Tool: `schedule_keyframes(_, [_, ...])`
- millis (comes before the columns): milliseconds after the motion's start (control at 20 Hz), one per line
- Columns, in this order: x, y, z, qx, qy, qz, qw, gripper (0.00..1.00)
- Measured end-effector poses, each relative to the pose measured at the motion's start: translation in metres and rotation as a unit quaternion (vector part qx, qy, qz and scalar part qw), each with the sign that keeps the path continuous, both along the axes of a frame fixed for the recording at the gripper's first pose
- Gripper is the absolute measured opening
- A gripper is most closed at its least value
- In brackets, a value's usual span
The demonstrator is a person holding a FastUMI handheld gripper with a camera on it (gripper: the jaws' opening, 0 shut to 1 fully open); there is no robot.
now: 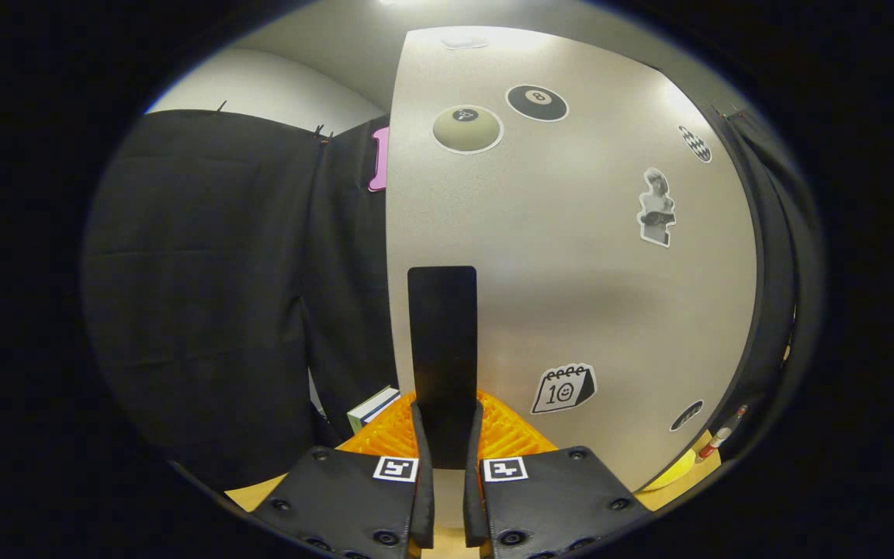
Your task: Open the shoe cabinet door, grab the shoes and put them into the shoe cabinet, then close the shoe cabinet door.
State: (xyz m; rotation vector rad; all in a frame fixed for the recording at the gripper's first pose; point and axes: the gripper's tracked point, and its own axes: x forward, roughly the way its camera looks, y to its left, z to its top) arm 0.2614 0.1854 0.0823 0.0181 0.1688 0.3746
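In the gripper view, the gripper [447, 450] is closed on the black handle [441, 341] of the shoe cabinet door [571, 256]: both fingers [421, 466] press against the lower end of the flat upright handle, which rises from between them up the near edge of the pale, sticker-covered panel. The door fills the space ahead and to the right of the fingers, its free edge running vertically just left of the handle, with dark booth cloth beyond that edge. Below the handle, just ahead of the fingertips, lies an orange ribbed mat or tray [509, 431], and a stack of books [373, 409] sits near it on the left. A small marker-like item [715, 442] and something yellow [672, 473] lie low to the right of the door. No shoes can be made out, and the cabinet's inside is hidden behind the panel, so I cannot tell how far the door stands from its frame. The step in hand appears to be a door move, most likely the opening, though closing cannot be ruled out from this alone. The next move calls for keeping a firm pinch on the handle and swinging it along the hinge arc, not straight back, so the fingers do not slip off the smooth strip.
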Motion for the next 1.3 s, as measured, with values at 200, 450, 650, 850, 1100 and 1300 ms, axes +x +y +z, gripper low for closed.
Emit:
schedule_keyframes(200, [-0.023,-0.01,0.003,0.0,0.0,0.01,1.0,0.16])
schedule_keyframes(450, [-0.038,-0.023,0.005,0.0,-0.003,0.012,1.0,0.16])
schedule_keyframes(650, [-0.049,-0.033,0.006,-0.001,0.002,0.011,1.0,0.16])
schedule_keyframes(850, [-0.055,-0.046,0.007,-0.017,-0.004,0.006,1.0,0.16])
schedule_keyframes(1100, [-0.062,-0.058,0.006,-0.017,0.004,-0.007,1.0,0.16])
schedule_keyframes(1300, [-0.064,-0.076,0.008,-0.026,0.0,-0.037,0.999,0.16])
